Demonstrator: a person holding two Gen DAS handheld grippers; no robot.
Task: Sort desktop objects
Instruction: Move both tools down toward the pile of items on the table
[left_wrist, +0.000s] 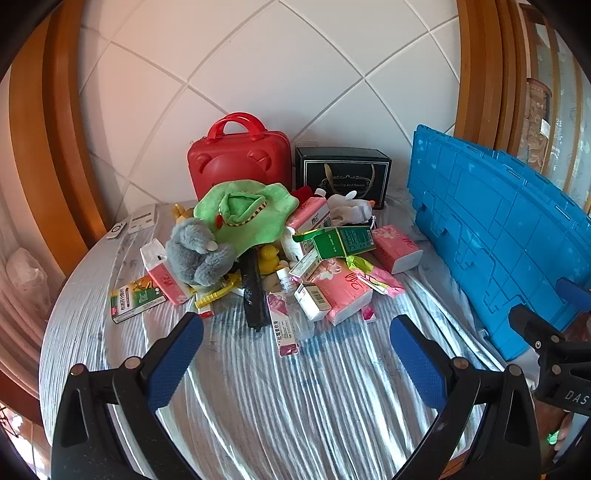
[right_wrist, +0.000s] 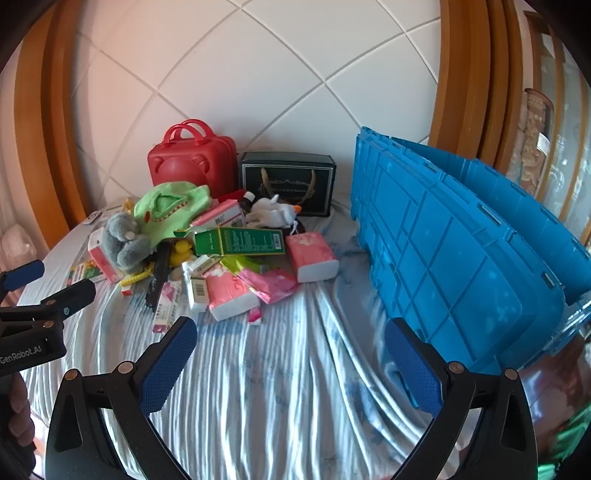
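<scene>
A jumbled pile lies mid-table: a grey plush toy (left_wrist: 197, 254) (right_wrist: 123, 238), a green cloth hat (left_wrist: 245, 212) (right_wrist: 171, 208), a green carton (left_wrist: 341, 240) (right_wrist: 240, 241), pink tissue packs (left_wrist: 341, 290) (right_wrist: 312, 256), a yellow duck (left_wrist: 268, 257) and small medicine boxes. My left gripper (left_wrist: 295, 326) hovers open short of the pile, nothing between its blue pads. My right gripper (right_wrist: 290, 338) is open too, over bare cloth to the right of the pile. Each gripper shows at the edge of the other's view.
A red handled case (left_wrist: 240, 160) (right_wrist: 194, 158) and a black gift box (left_wrist: 341, 173) (right_wrist: 288, 177) stand at the back by the tiled wall. A big blue crate (left_wrist: 498, 229) (right_wrist: 461, 251) fills the right side. Two remotes (left_wrist: 142, 218) lie at the far left. The table wears a striped cloth (left_wrist: 295, 398).
</scene>
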